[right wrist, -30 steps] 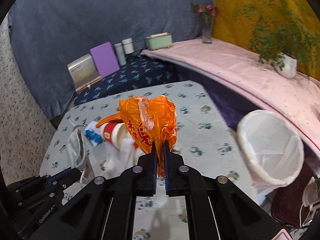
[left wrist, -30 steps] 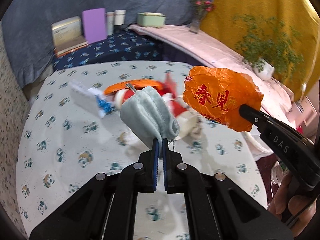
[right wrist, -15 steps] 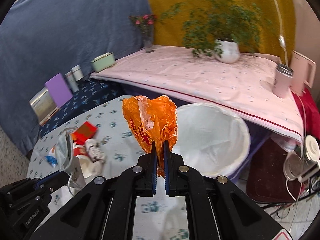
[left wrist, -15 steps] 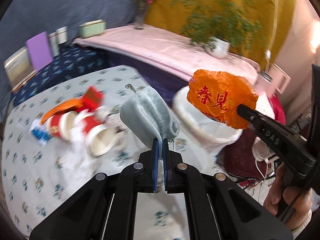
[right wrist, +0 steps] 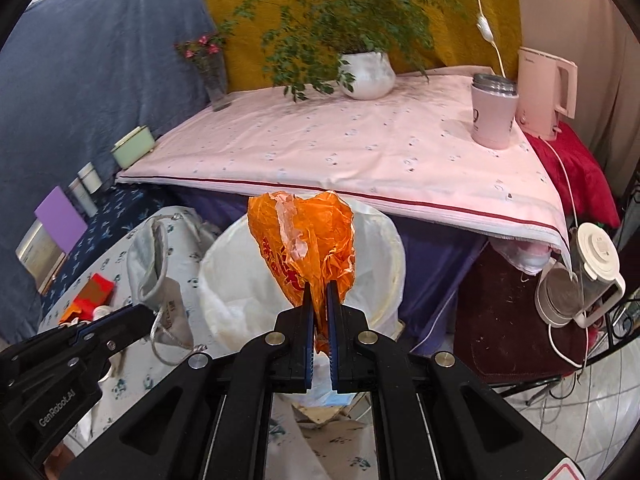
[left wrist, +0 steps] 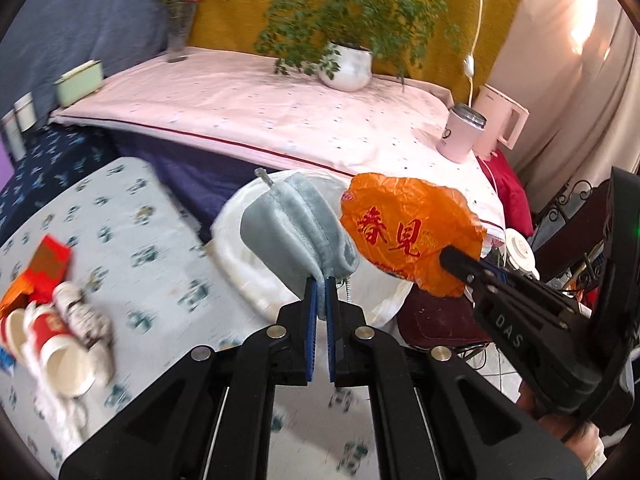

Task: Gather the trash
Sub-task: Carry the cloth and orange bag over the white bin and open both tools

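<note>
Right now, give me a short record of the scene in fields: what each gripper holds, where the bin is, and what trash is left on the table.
left gripper: jaws shut on the grey-blue fabric pouch
right gripper: jaws shut on the orange plastic bag
bin: white-lined, open, beside the table edge, behind both held items in the two views
table: patterned cloth
trash left: red-and-white paper cups lying on their sides, red packet
backdrop: potted plant on the pink-covered surface
</note>
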`<state>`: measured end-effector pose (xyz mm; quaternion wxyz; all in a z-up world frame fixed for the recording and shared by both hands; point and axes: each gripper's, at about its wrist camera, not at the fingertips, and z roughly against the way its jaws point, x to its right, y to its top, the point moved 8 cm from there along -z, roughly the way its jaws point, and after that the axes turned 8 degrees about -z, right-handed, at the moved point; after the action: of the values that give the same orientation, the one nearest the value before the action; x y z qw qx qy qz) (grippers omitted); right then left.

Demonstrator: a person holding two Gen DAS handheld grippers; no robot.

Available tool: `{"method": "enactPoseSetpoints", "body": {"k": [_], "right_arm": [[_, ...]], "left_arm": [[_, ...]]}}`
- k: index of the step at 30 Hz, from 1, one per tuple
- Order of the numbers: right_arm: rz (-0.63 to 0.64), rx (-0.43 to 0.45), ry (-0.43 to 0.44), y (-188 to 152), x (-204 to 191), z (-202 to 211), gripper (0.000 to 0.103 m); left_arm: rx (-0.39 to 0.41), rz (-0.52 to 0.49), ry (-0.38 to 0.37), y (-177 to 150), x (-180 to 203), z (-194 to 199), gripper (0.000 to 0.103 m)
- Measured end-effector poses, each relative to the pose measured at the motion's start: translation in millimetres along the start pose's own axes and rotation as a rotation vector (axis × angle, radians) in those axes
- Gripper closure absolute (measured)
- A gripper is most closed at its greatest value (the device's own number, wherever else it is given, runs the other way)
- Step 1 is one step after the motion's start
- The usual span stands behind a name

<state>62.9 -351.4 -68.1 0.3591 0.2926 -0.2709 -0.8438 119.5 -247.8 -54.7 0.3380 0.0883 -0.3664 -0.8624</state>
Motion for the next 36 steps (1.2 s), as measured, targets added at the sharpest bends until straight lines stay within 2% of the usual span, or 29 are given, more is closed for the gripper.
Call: {"method": "enactPoseSetpoints", "body": {"k": [6, 11, 12, 13, 15, 19, 23, 24, 26, 28, 36], "right_arm": [[-0.018, -0.011, -0.019, 8.1, 14.7, -22.5, 0.097], [-0.02, -0.018, -0.017, 15.9, 15.8, -37.0, 0.097], [-0.02, -0.019, -0.016, 16.6, 15.4, -39.5, 0.097], [-0.019, -0.022, -0.013, 17.4, 14.1, -42.3, 0.097], [-0.016, -0.024, -0.009, 18.8, 11.2, -45.3, 0.097], [-0.005, -0.03, 0.003, 20.0, 3.7, -51.9, 0.097], [0.014, -0.036, 0.009, 18.7, -5.7, -58.1, 0.089], [0.02, -0.037, 0.01, 18.4, -8.3, -59.3, 0.085], [0.034, -0.031, 0.009, 18.0, -12.9, -59.2, 0.067], [0.047, -0.016, 0.008, 18.6, -18.7, -55.6, 0.062], [0.081, 0.016, 0.047, 17.5, -47.5, -29.3, 0.06]], "left_arm": [[-0.04, -0.006, -0.059, 6.0, 5.9, -42.5, 0.097], [-0.052, 0.008, -0.048, 9.4, -0.6, -61.4, 0.093], [-0.05, 0.016, -0.045, 10.4, -3.1, -62.1, 0.086], [-0.047, 0.023, -0.038, 11.2, -5.7, -62.0, 0.076], [-0.036, 0.034, -0.021, 12.5, -11.2, -58.9, 0.064], [-0.022, 0.049, 0.013, 11.8, -22.9, -52.1, 0.058], [-0.016, 0.097, 0.059, 8.1, -40.5, -45.5, 0.048], [-0.012, 0.103, 0.068, 7.4, -43.5, -43.3, 0.048], [-0.006, 0.112, 0.097, 4.3, -51.0, -37.6, 0.044], [0.003, 0.116, 0.127, 0.8, -57.4, -31.2, 0.041], [0.03, 0.167, 0.225, -18.6, -87.1, 5.6, 0.034]]}}
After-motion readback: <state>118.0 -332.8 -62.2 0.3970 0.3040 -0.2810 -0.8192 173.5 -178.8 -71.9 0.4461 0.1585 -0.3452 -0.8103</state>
